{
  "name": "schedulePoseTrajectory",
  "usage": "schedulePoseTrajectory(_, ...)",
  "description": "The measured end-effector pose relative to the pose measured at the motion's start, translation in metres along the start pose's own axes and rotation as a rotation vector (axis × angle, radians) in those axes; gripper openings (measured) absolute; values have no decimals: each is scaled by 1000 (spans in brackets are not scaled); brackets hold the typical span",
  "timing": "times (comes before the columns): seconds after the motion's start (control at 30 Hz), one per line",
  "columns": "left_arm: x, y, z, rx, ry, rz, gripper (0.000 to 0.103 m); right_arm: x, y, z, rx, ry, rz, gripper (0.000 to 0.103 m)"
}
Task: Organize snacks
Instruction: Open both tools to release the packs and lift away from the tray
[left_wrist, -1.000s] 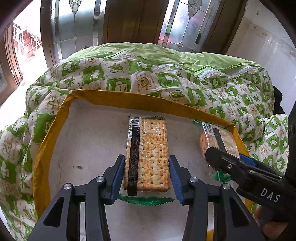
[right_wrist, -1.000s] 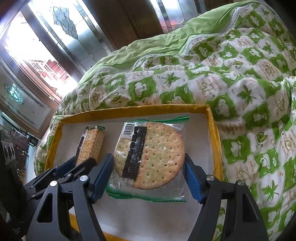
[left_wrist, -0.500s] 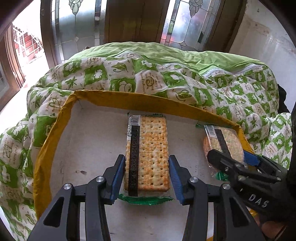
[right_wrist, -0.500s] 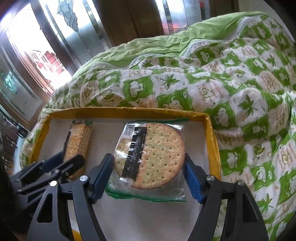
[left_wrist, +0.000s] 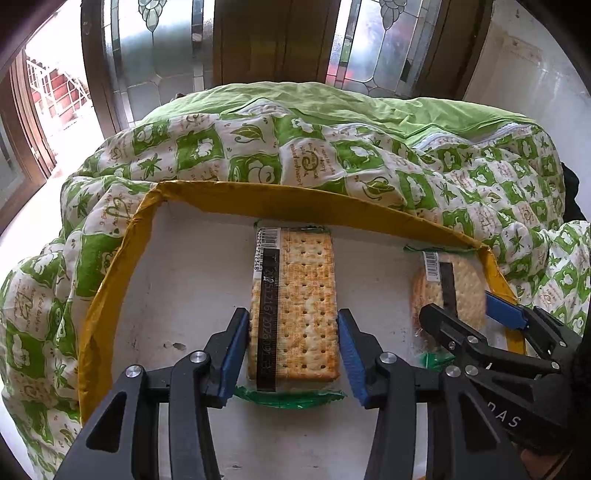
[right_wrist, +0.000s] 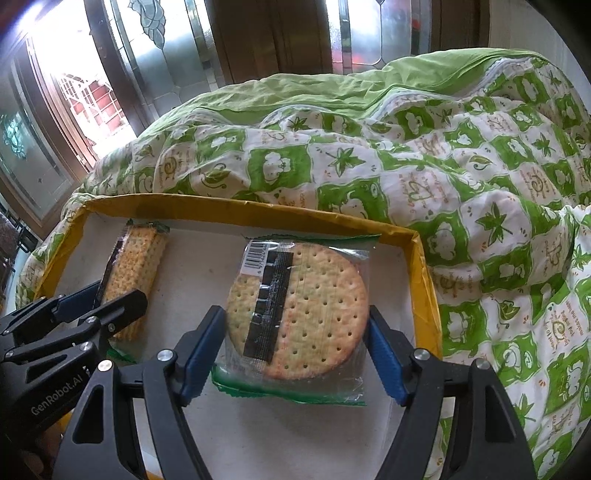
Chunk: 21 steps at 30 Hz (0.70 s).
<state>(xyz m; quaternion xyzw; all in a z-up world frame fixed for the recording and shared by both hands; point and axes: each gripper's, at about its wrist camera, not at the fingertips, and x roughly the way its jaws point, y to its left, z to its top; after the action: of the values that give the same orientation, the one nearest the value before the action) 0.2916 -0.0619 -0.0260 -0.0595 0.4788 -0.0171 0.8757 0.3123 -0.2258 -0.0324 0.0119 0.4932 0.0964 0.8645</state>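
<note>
1. Left wrist view: left gripper (left_wrist: 291, 349) at lower centre; jaws straddle the rectangular cracker pack (left_wrist: 293, 308). The L pad looks to touch the wrapper edge, the R pad sits just off it w/ a thin gap. Can't tell if it's a real grip or just loose contact.
2. That pack lies flat in the yellow-rimmed tray (left_wrist: 110, 266), long axis running away from the cam, barcode end at the far wall, green wrapper seam nearest the jaws.
3. Right wrist view: right gripper (right_wrist: 295, 354) at lower centre; jaws apart, either side of the round cracker pack (right_wrist: 299, 310). The pads sit close to the wrapper edges, not visibly squeezing it.
4. Round pack lies flat near the tray's R wall (right_wrist: 421, 266), barcode + black strip on its L half.
5. Rect. pack also shows at mid left of this view (right_wrist: 135, 266), w/ the left gripper's jaws (right_wrist: 99, 304) around its near end.
6. In the left view, the right gripper (left_wrist: 476, 317) enters from lower right around the round pack (left_wrist: 467, 288).
7. Tray rests on a green-and-white quilt (right_wrist: 461, 184). Leaded glass doors (left_wrist: 166, 48) fill the upper frame.
</note>
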Motion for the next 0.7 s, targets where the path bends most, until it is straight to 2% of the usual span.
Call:
schedulePoseTrajectory(0.13, 0, 2, -1, -13, 3, -5, 52, -2, 0, 0, 7, -9, -5, 76)
schedulePoseTrajectory(0.27, -3, 6, -3, -39, -2, -13, 72, -7, -4, 0, 35, -23, 10, 78)
schedulePoseTrajectory(0.3, -5, 8, -4, -49, -8, -15, 74, -11, -6, 0, 49, -31, 18, 78)
schedulePoseTrajectory(0.6, -22, 7, -9, -27, -30, -8, 75, -38, -10, -7, 94, -69, 43, 81)
schedulePoseTrajectory(0.7, -31, 5, -12, -10, -45, -6, 77, -48, -11, -13, 108, -83, 47, 85)
